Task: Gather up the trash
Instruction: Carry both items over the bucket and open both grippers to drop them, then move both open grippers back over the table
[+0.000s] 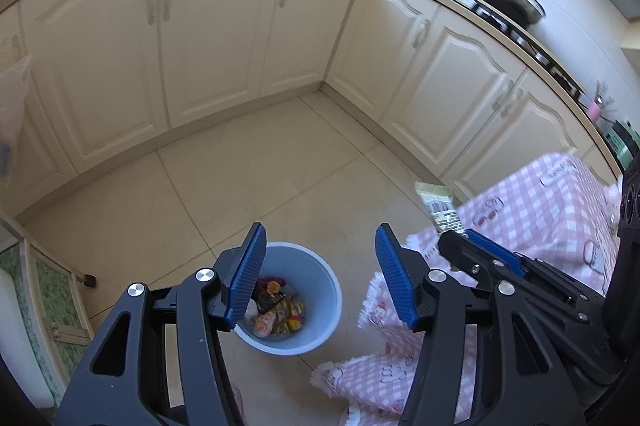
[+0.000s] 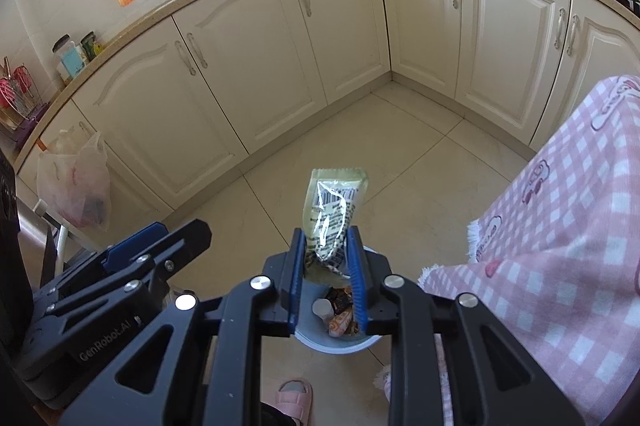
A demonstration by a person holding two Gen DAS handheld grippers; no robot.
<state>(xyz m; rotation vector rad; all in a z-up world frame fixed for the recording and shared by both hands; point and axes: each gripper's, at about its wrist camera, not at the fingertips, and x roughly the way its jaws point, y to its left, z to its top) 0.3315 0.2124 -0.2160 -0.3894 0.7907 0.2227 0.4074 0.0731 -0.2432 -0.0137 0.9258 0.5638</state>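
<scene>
- left gripper (image 1: 320,272) up over the floor, fingers (image 1: 248,270) spread wide, nothing between them
- right gripper (image 2: 324,266) pinching a crumpled yellowish wrapper (image 2: 334,203), most of it sticking out past the tips
- blue bin (image 1: 320,300) on the tiled floor (image 1: 248,185) below both grippers, already holding a heap of snack wrappers (image 1: 280,310)
- the held wrapper hangs above the bin's rim, not yet in it
- pink checked cloth (image 2: 560,218) draped just right of the bin
- a pink slipper (image 2: 294,400) at the bottom edge
</scene>
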